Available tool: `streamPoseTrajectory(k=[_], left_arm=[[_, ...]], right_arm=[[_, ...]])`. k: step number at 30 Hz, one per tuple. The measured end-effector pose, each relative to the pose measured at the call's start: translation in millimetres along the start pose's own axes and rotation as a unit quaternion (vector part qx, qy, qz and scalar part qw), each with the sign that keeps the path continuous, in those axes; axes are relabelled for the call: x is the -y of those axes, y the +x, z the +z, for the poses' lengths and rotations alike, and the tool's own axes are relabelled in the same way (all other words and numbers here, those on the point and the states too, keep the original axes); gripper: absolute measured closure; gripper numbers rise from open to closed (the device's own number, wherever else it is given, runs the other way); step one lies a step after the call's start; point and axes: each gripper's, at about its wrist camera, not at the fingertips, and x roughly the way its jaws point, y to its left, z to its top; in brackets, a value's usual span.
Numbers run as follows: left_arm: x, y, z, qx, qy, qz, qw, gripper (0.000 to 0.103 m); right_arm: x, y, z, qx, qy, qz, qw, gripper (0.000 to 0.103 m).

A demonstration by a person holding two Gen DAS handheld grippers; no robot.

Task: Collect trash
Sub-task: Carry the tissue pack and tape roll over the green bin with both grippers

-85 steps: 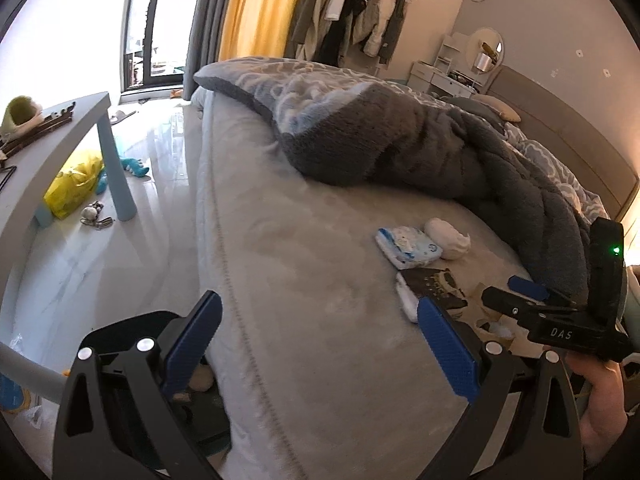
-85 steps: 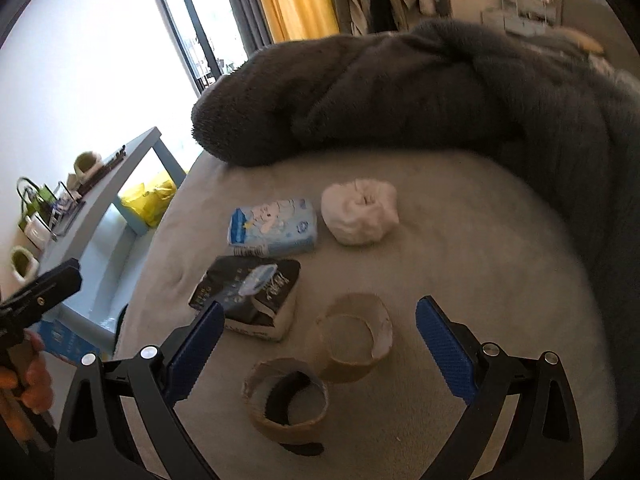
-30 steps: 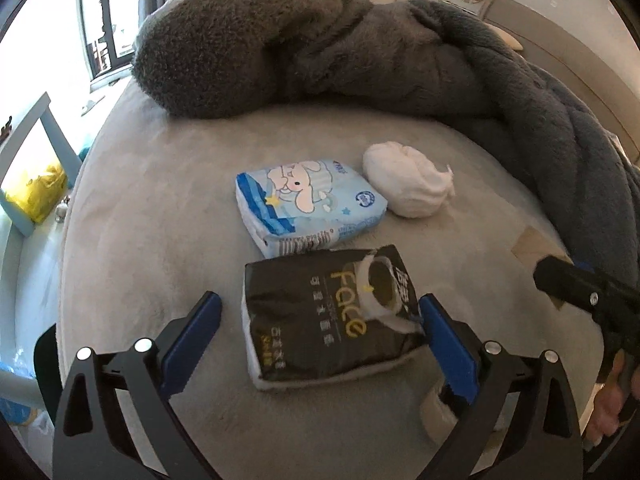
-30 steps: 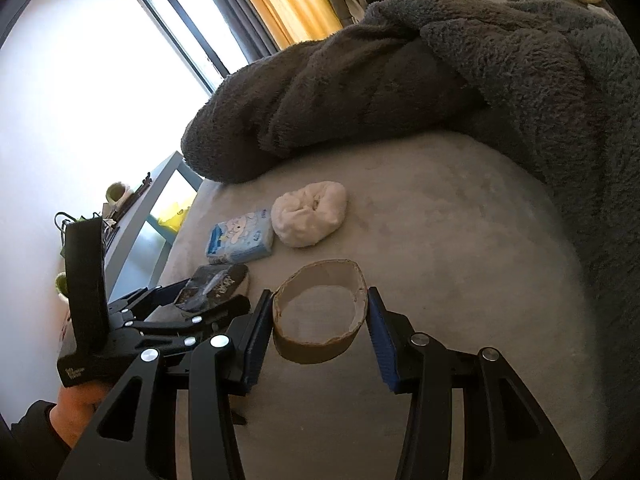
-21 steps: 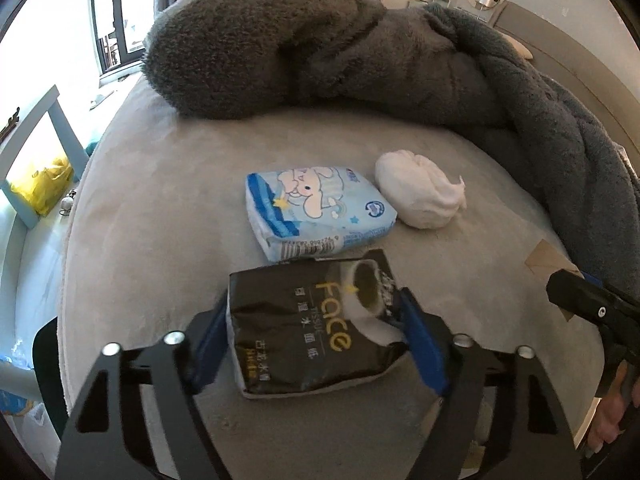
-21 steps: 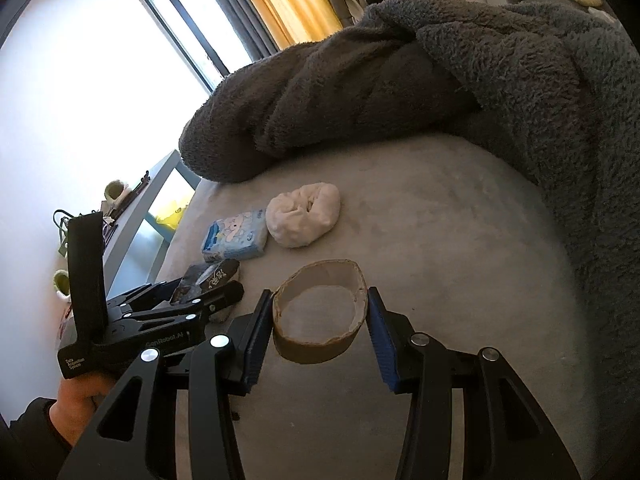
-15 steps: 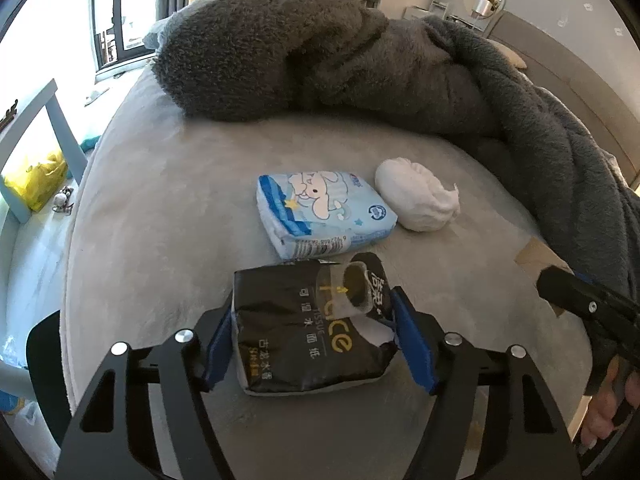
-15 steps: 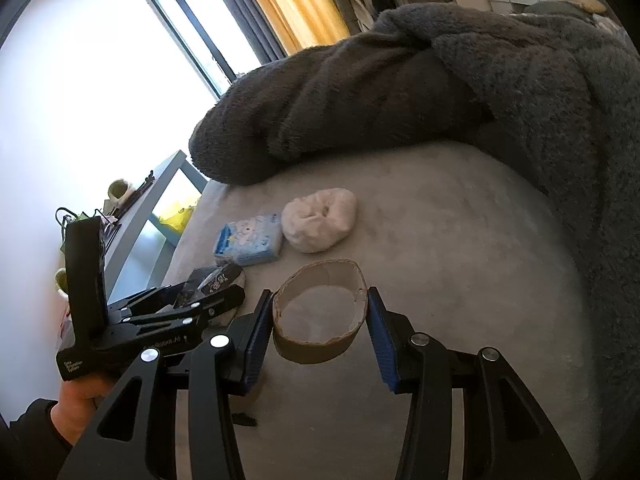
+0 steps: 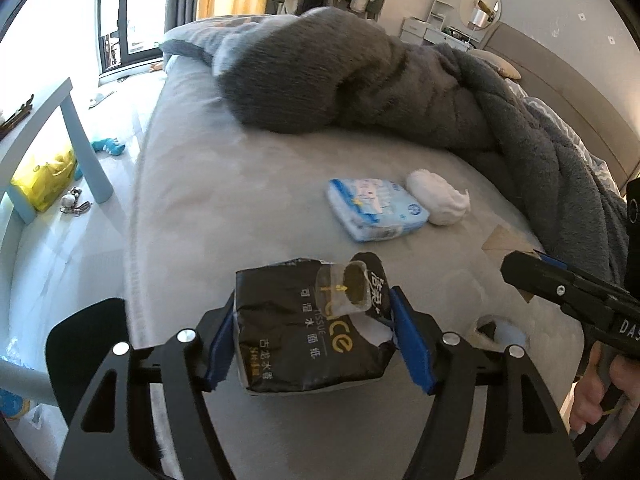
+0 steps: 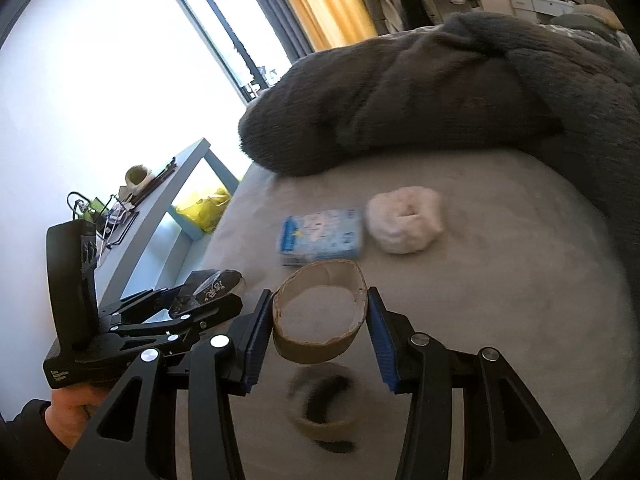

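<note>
The left tool (image 9: 316, 344) clamps a torn black tissue pack (image 9: 308, 336) over the grey bed's (image 9: 224, 200) near edge; the right tool (image 10: 316, 336) pinches a brown cardboard ring (image 10: 320, 316) above open bedspread.

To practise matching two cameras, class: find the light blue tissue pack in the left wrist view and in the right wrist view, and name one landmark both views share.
Left wrist view: the light blue tissue pack lies right of centre on the bed, just left of the white wad.
Right wrist view: the pack lies at centre, just beyond the cardboard ring.
Shared landmark: the white wad, directly right of the pack in both views.
</note>
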Motion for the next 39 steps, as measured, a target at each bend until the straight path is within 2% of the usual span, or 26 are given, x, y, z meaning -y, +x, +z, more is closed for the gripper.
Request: streamPoseTrajectory(k=[14,25,36,39], left_arm=[[-69.8,-40.0,-21.3,-0.002,-0.017,0.005,0.9998,0.031],[-136.5,-57.6,-42.4,-0.013,-0.053,0.028,0.9981,0.031],[-198.2,-56.0,-64.0,-0.048,-0.083,0.054,0.9939,0.031],[-212.6,-49.0,-73.4,-0.072,-0.094,0.044,0.992,0.031]], right_arm=[[-70.0,33.5,-3.6,-0.014,-0.034,0.018,0.999,0.056],[-129.4,64.7,-3.2,-0.031,-0.065,0.04,0.997,0.056],[-182.0,99.2,-1.8,-0.048,-0.092,0.063,0.993,0.056],[-195.1,106.6,-1.4,-0.05,-0.099,0.068,0.991,0.056]])
